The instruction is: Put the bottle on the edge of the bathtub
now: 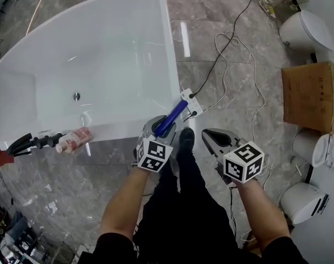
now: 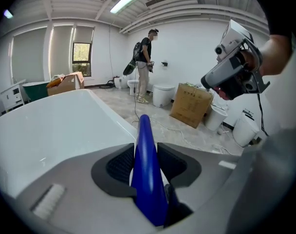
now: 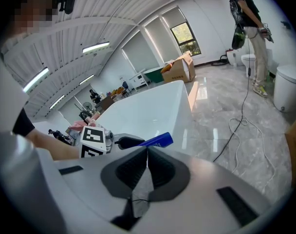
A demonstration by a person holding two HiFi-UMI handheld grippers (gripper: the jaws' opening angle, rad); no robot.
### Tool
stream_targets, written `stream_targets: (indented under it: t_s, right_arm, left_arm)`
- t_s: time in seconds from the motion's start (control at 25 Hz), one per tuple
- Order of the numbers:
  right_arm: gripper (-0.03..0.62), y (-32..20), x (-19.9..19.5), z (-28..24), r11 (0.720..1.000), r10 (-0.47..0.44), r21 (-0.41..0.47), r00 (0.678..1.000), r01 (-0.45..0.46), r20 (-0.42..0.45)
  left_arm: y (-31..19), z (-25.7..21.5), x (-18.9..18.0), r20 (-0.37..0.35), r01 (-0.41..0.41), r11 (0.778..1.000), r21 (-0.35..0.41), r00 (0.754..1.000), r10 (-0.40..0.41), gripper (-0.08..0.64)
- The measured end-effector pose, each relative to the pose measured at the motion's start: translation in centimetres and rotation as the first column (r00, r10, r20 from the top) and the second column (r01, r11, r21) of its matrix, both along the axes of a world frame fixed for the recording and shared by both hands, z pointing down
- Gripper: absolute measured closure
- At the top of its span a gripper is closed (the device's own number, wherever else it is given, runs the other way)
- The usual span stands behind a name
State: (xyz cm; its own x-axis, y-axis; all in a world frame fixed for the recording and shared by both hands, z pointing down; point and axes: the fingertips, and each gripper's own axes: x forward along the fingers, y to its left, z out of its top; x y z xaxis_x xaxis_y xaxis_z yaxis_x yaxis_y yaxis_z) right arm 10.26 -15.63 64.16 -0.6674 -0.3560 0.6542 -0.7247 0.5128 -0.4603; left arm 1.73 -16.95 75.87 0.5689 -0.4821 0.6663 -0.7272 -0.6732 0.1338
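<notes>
Left gripper [image 1: 157,126] clamps one blue bottle [image 1: 172,117] between its pads. The bottle's slim end juts forward past the jaws, in the air just off the near right corner of the white bathtub [image 1: 170,48]. It does not touch the rim.

Right gripper [image 1: 209,133] hangs beside it over the grey floor, jaws pressed together on nothing.

The step in hand looks like the carry: the bottle is gripped and brought up to the tub, but not yet set down. The next move likely calls for swinging it left over the rim and lowering it until the rim bears it; only then should the pads part, because the ledge looks narrow and smooth and a slim bottle could roll off either side.

By count:
- two grippers
- one bathtub
- one blue bottle
- one pinkish bottle [image 1: 74,141] lying on the tub's near edge, with a black tool [image 1: 29,143] next to it
- one power strip [image 1: 190,100] on the floor, trailing cables
- one cardboard box [image 1: 312,95] at the right
- several white toilets beyond it — at least three, such as the one at upper right [image 1: 307,29]

One person stands in the background.
</notes>
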Motion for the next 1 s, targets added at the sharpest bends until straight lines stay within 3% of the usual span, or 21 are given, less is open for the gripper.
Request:
stream_targets:
  t_s: [0.24,0.48,0.64,0.84,1.0]
  right_arm:
    - [0.58,-0.4,0.1,-0.4,1.0,0.001,0.001,1.0,-0.001,0.017]
    - [0.58,-0.6,0.3,-0.7,1.0,0.012,-0.003,0.999,-0.012,0.032]
    - [0.58,-0.8,0.4,-1.0,1.0,0.017,-0.002,0.999,-0.017,0.045]
    - [0.58,-0.9,1.3,-0.9,1.0,0.03,-0.007,0.998,-0.03,0.047]
    - [0.58,-0.9,2.1,-0.9,0.999,0.042,-0.016,0.998,-0.041,0.046]
  left_arm:
    - [1.1,1.2,-1.5,0.132,-0.082,0.996,-0.03,0.988,0.086,0.402]
    - [0.9,1.8,-1.0,0.24,-0.168,0.978,-0.122,0.951,0.193,0.396]
    - [0.3,2.5,-0.4,0.237,-0.151,0.967,-0.206,0.951,0.199,0.389]
    - [0.4,3.5,0.5,0.272,-0.198,0.938,-0.283,0.922,0.277,0.38]
    - [-0.4,3.2,0.5,0.231,-0.15,0.945,-0.292,0.947,0.222,0.396]
